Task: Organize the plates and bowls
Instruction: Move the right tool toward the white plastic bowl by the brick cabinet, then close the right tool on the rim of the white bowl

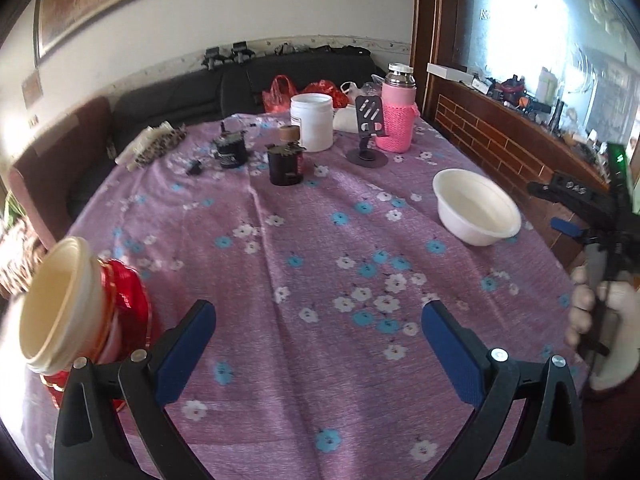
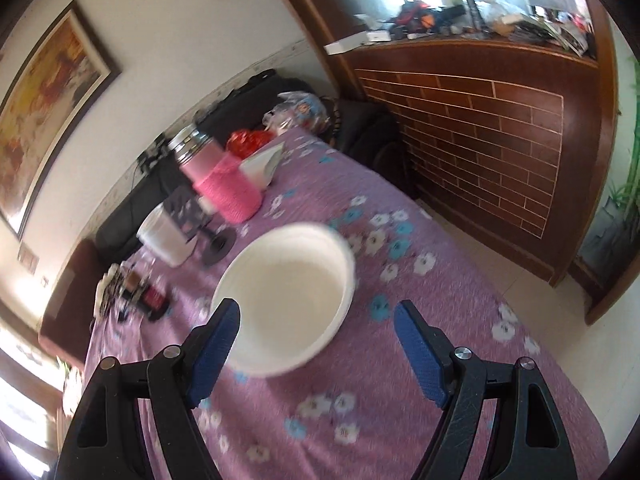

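Your left hand-held gripper [image 1: 318,340] hangs above the tabletop [image 1: 320,240], which is covered in a purple flowered cloth. Its 2 blue-padded fingers are spread wide apart with nothing between them. To its left, at the tabletop's near left edge, sits a tilted stack of bowls [image 1: 80,308]: cream ones nested inside red ones with gold trim, mouth turned toward the left. The left finger is just beside this stack; you cannot tell whether they touch.

Your right hand-held gripper [image 2: 318,326] is also released, fingers parted. A white bowl [image 2: 286,296] stands upright on the cloth just ahead of it, toward its left finger and not held. In the left view this bowl [image 1: 476,208] sits near the tabletop's right edge, well apart from the stack.

At the far end stand a pink bottle [image 1: 397,114], a white tub [image 1: 312,120] and a black phone stand [image 1: 368,132].
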A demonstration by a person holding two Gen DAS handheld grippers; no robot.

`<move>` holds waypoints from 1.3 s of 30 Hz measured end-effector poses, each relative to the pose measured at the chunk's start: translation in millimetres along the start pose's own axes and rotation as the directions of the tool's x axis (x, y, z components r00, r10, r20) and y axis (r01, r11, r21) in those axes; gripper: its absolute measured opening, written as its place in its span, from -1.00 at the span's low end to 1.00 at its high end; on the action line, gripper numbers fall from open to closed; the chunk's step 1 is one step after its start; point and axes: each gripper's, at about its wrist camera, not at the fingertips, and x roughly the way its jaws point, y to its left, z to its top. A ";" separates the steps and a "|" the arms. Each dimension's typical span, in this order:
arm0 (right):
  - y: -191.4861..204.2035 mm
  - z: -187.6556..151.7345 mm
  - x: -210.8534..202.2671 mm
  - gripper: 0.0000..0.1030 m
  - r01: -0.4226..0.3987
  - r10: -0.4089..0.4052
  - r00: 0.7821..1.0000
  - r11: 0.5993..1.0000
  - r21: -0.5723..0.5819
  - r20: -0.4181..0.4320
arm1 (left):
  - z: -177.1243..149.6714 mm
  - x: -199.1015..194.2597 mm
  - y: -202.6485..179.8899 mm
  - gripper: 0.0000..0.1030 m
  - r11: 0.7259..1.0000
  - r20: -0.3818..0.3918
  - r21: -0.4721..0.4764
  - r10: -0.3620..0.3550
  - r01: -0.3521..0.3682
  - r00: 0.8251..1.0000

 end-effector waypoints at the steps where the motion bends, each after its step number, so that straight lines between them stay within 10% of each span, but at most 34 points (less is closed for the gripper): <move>1: -1.5 5.3 8.7 0.61 0.006 -0.006 1.000 1.000 0.011 0.000 | 2.5 0.9 -0.1 0.99 1.000 0.003 -0.008 -0.012 0.012 1.000; 19: -20.4 10.5 65.9 0.58 0.010 -0.010 1.000 1.000 0.006 -0.012 | 112.9 112.7 -73.8 0.98 0.979 -0.099 -0.028 -0.205 0.203 0.974; 22: -17.7 9.6 69.8 0.51 0.013 -0.013 1.000 1.000 -0.012 -0.026 | 129.4 146.2 -94.7 0.64 0.985 -0.135 0.022 -0.168 0.173 0.976; 26: -13.1 9.2 74.2 0.42 0.008 -0.009 0.999 1.000 -0.027 -0.041 | 136.3 191.6 -107.0 0.24 0.979 -0.230 0.005 -0.199 0.205 0.953; 39: 0.8 -1.1 89.0 0.09 0.026 -0.036 0.993 0.996 -0.090 -0.117 | 114.3 248.3 -128.2 0.24 0.956 -0.333 -0.055 -0.289 0.287 0.898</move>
